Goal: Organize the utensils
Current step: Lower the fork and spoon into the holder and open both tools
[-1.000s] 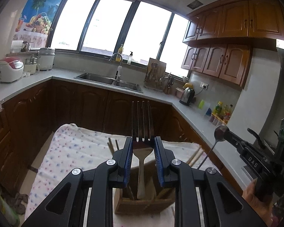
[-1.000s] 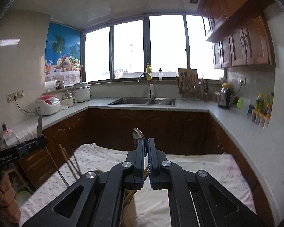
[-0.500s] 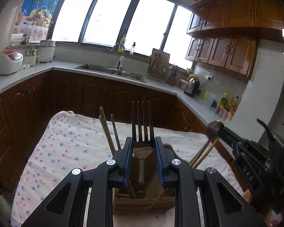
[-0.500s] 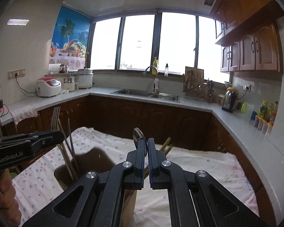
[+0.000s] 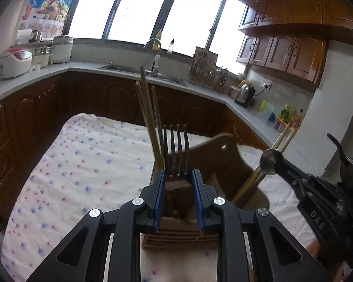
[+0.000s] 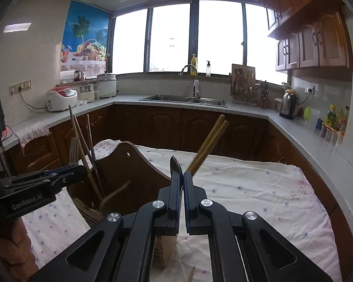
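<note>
My left gripper [image 5: 177, 176] is shut on a metal fork [image 5: 175, 148], tines up, its handle reaching down into the wooden utensil holder [image 5: 218, 162] right below. Brown chopsticks [image 5: 148, 108] stand in the holder's left compartment, just left of the fork. My right gripper [image 6: 180, 176] is shut on a metal spoon [image 6: 175, 164], seen edge-on, over the holder [image 6: 129, 164]. Two chopsticks [image 6: 209, 141] lean out beyond it. In the left wrist view the right gripper [image 5: 294, 178] holds the spoon [image 5: 270, 158] over the holder's right side. The left gripper [image 6: 47, 181] with the fork [image 6: 74, 150] shows at left.
The holder stands on a table under a white flowered cloth [image 5: 82, 164]. Dark wooden cabinets and a grey counter [image 6: 247, 112] with a sink [image 6: 183, 99], rice cookers [image 6: 61, 98] and a kettle [image 6: 288, 105] ring the table. A hand [image 6: 4, 246] is at lower left.
Both grippers have sunk toward the holder with the fork and the spoon still gripped. The holder and its chopsticks now sit higher and larger in both views.
</note>
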A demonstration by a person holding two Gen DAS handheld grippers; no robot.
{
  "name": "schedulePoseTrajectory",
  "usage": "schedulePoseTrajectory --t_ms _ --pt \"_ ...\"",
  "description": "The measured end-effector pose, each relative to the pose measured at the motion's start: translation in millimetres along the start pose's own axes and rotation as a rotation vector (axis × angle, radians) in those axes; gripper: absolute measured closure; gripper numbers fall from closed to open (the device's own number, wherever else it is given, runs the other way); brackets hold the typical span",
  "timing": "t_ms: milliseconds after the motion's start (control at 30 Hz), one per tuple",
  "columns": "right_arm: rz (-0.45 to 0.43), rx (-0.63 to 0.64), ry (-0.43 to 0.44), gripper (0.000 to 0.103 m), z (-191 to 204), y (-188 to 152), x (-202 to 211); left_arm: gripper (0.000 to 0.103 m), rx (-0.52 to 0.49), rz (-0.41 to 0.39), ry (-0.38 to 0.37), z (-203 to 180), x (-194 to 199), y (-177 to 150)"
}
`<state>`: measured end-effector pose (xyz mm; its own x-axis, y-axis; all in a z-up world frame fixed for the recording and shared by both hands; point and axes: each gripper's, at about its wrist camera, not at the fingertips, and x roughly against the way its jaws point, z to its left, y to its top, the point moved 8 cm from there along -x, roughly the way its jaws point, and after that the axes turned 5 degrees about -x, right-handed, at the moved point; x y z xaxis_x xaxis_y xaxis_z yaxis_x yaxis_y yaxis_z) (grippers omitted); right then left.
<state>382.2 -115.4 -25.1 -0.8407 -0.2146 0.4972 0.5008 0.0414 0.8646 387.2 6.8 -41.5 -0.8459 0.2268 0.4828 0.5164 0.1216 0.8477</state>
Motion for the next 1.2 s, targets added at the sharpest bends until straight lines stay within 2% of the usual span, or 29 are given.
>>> schedulePoseTrajectory --t_ms 767,933,1200 --pt "0.081 -0.099 0.067 0.100 -9.8 -4.3 -11.3 0.081 0.007 0.031 0.008 3.7 -0.6 0.6" --pt "0.082 -0.158 0.099 0.095 -15.4 -5.3 -11.6 0.082 0.032 0.036 0.015 6.8 3.1 0.9" --pt "0.092 -0.194 0.107 0.094 -18.1 -6.0 -9.6 0.081 0.031 0.044 0.021 5.0 13.5 -0.1"
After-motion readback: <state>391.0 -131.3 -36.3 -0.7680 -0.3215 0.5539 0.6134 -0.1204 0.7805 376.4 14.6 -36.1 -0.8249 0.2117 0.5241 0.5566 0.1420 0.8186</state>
